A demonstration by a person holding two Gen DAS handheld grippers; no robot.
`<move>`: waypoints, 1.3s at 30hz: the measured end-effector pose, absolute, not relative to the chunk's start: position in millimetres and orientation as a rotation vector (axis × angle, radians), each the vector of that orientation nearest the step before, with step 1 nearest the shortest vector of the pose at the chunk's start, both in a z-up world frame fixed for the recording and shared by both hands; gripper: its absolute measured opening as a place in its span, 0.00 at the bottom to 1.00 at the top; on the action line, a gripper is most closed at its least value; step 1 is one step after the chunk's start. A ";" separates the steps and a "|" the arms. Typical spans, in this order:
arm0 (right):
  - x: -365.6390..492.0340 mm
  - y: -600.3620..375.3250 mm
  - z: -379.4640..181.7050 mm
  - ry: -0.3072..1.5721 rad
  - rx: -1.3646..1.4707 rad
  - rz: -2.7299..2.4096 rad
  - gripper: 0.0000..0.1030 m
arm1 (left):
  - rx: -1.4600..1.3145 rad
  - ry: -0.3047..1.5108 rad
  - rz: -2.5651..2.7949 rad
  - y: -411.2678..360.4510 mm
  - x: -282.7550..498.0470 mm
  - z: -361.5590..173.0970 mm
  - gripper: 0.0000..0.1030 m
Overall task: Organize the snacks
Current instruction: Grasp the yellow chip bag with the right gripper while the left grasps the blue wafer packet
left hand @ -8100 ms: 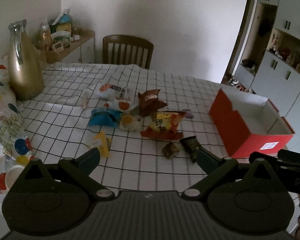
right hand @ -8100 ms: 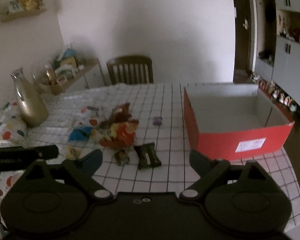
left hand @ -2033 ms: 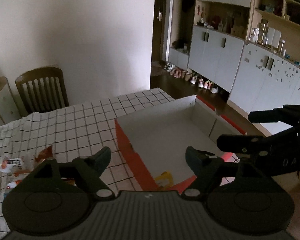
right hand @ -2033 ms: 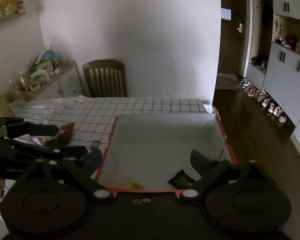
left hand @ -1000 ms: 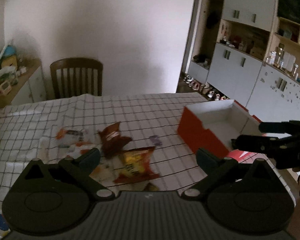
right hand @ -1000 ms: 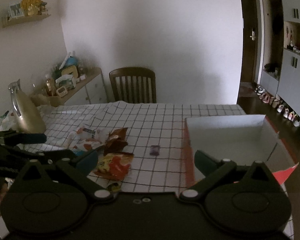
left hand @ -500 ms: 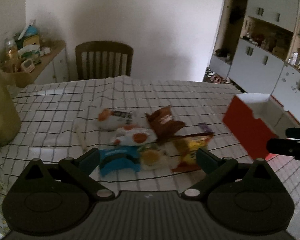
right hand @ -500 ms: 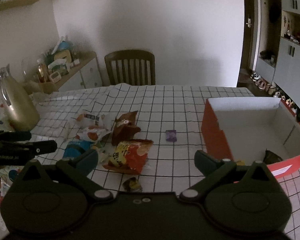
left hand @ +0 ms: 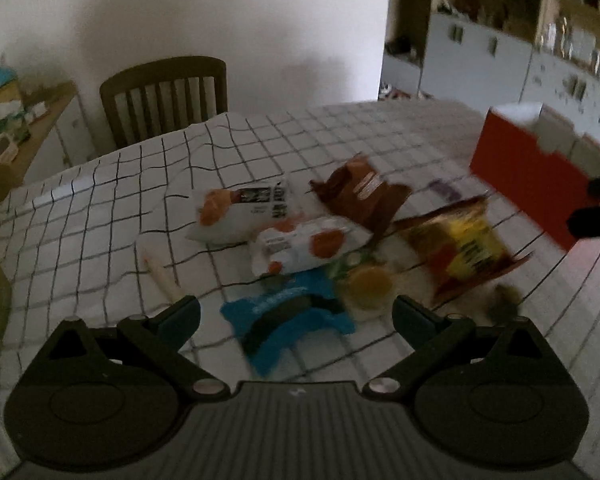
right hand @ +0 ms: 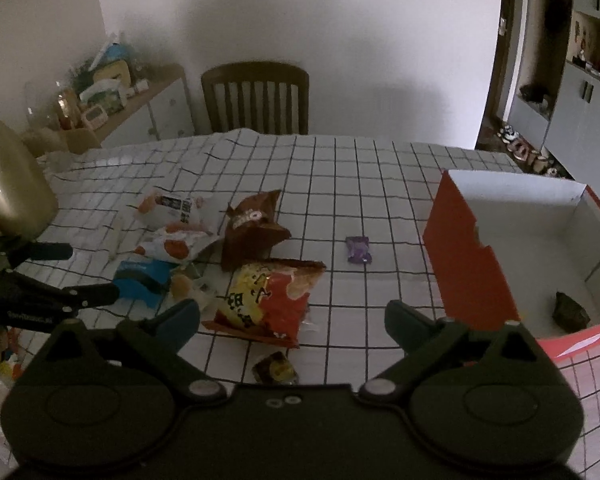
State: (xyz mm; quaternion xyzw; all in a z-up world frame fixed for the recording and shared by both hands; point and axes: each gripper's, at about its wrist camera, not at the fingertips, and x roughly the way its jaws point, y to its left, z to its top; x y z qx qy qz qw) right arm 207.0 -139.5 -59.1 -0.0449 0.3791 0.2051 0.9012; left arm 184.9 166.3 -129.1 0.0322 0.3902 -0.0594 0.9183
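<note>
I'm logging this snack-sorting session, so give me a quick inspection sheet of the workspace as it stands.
Surface: table under a white grid-check cloth, rumpled at the far edge.
Job's things: red box open, one dark packet inside. Loose on the cloth: red-yellow chip bag, brown bag, blue packet, two white-orange packets, purple candy, small dark candy.
Clutter: gold jug at the left edge.
Grippers: left gripper and right gripper both open, holding nothing.
Cables: nothing seen.
Surroundings: wooden chair, crowded sideboard, white cabinets.
</note>
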 end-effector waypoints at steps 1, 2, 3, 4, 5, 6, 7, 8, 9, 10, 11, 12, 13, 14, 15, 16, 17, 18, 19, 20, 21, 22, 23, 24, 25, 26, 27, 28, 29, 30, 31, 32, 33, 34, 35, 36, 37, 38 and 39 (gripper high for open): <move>210.0 -137.3 -61.4 0.794 -0.091 0.417 0.96 | 0.077 0.810 -0.133 168.6 189.3 -132.6 1.00; 213.0 -135.3 -63.8 0.804 -0.086 0.412 0.96 | 0.087 0.822 -0.147 172.3 194.7 -137.3 1.00; 216.1 -133.3 -66.4 0.813 -0.081 0.405 0.95 | 0.096 0.830 -0.158 174.8 198.7 -140.5 1.00; 219.4 -131.2 -69.5 0.824 -0.079 0.395 0.95 | 0.108 0.840 -0.175 177.3 202.6 -143.8 1.00; 222.5 -128.9 -72.2 0.833 -0.079 0.387 0.94 | 0.124 0.849 -0.202 179.7 207.0 -147.5 1.00; 225.6 -125.8 -75.1 0.841 -0.079 0.378 0.94 | 0.139 0.858 -0.227 181.6 210.6 -150.3 1.00; 228.4 -123.1 -77.6 0.848 -0.076 0.370 0.94 | 0.157 0.870 -0.256 183.6 214.9 -153.4 1.00; 231.4 -120.0 -80.5 0.857 -0.070 0.360 0.93 | 0.168 0.881 -0.278 185.3 218.6 -155.6 1.00; 234.4 -117.4 -82.8 0.867 -0.066 0.352 0.92 | 0.179 0.894 -0.300 187.1 222.6 -158.0 1.00; 237.4 -114.3 -85.6 0.877 -0.063 0.342 0.92 | 0.196 0.906 -0.328 188.9 227.3 -160.6 1.00; 239.8 -110.9 -88.4 0.884 -0.063 0.333 0.92 | 0.214 0.909 -0.349 189.1 230.0 -162.5 1.00; 242.2 -107.7 -91.3 0.891 -0.066 0.325 0.91 | 0.234 0.915 -0.368 189.5 232.7 -164.1 1.00; 244.9 -104.9 -94.3 0.900 -0.064 0.319 0.91 | 0.257 0.922 -0.392 189.5 236.2 -165.9 1.00; 247.6 -102.5 -97.2 0.910 -0.062 0.311 0.90 | 0.272 0.924 -0.408 189.5 238.3 -166.5 0.99; 250.8 -99.9 -100.4 0.923 -0.058 0.298 0.89 | 0.287 0.928 -0.429 189.3 241.3 -167.6 0.99; 253.5 -97.8 -103.3 0.934 -0.054 0.289 0.88 | 0.297 0.933 -0.447 189.4 243.7 -168.3 0.99; 256.3 -95.9 -106.0 0.946 -0.047 0.277 0.87 | 0.306 0.939 -0.468 189.0 246.3 -169.5 0.99; 259.0 -94.4 -108.5 0.956 -0.039 0.268 0.87 | 0.311 0.945 -0.484 188.6 248.4 -170.6 0.99; 261.5 -92.9 -110.6 0.964 -0.030 0.258 0.87 | 0.315 0.954 -0.500 188.4 250.6 -172.2 0.99; 264.0 -91.1 -112.7 0.971 -0.024 0.249 0.87 | 0.317 0.959 -0.511 188.5 251.6 -173.7 0.99; 266.1 -89.6 -114.4 0.976 -0.020 0.242 0.86 | 0.320 0.967 -0.524 187.9 252.9 -175.7 0.99; 268.0 -87.8 -116.5 0.981 -0.017 0.237 0.86 | 0.323 0.972 -0.533 187.3 253.8 -177.0 0.97; 269.8 -86.1 -118.4 0.984 -0.009 0.241 0.86 | 0.323 0.980 -0.544 186.7 254.6 -179.1 0.95; 271.0 -84.4 -119.5 0.988 -0.002 0.246 0.86 | 0.319 0.987 -0.551 187.0 255.9 -181.0 0.92; 271.9 -82.1 -120.7 0.994 0.001 0.247 0.86 | 0.321 0.987 -0.553 186.5 256.4 -182.4 0.90; 272.3 -79.7 -121.0 0.998 0.001 0.248 0.86 | 0.321 0.985 -0.555 186.6 256.6 -183.0 0.89; 272.4 -77.3 -120.8 1.002 0.002 0.249 0.83 | 0.314 0.984 -0.557 187.1 257.3 -183.2 0.86; 272.4 -75.1 -120.2 1.008 0.007 0.251 0.83 | 0.304 0.981 -0.558 188.0 258.2 -182.9 0.84; 272.6 -73.1 -119.4 1.014 0.014 0.253 0.83 | 0.295 0.979 -0.560 188.7 258.9 -182.3 0.82; 272.5 -71.1 -118.9 1.018 0.020 0.257 0.83 | 0.291 0.977 -0.558 189.3 259.5 -181.8 0.79; 272.9 -69.2 -118.8 1.021 0.021 0.256 0.83 | 0.291 0.975 -0.558 189.7 259.6 -181.1 0.75; 273.5 -67.1 -119.5 1.026 0.013 0.249 0.83 | 0.291 0.975 -0.557 189.8 260.0 -180.8 0.74; 274.6 -65.5 -120.7 1.033 0.007 0.238 0.83 | 0.292 0.974 -0.552 190.4 260.5 -180.4 0.70; 276.2 -65.3 -122.2 1.040 0.011 0.230 0.83 | 0.290 0.974 -0.545 191.4 261.0 -179.9 0.66; 278.2 -65.7 -123.8 1.049 0.017 0.222 0.81 | 0.287 0.975 -0.538 192.1 262.2 -179.5 0.64; 279.8 -66.2 -125.0 1.057 0.020 0.210 0.78 | 0.277 0.978 -0.534 193.5 262.7 -178.6 0.60; 281.2 -66.4 -126.3 1.065 0.020 0.197 0.77 | 0.268 0.977 -0.524 195.0 262.7 -177.4 0.56; 282.1 -67.1 -127.4 1.069 0.026 0.191 0.76 | 0.263 0.978 -0.517 195.6 261.8 -176.4 0.53; 282.2 -68.4 -127.9 1.071 0.035 0.189 0.73 | 0.256 0.982 -0.514 196.1 261.3 -175.9 0.51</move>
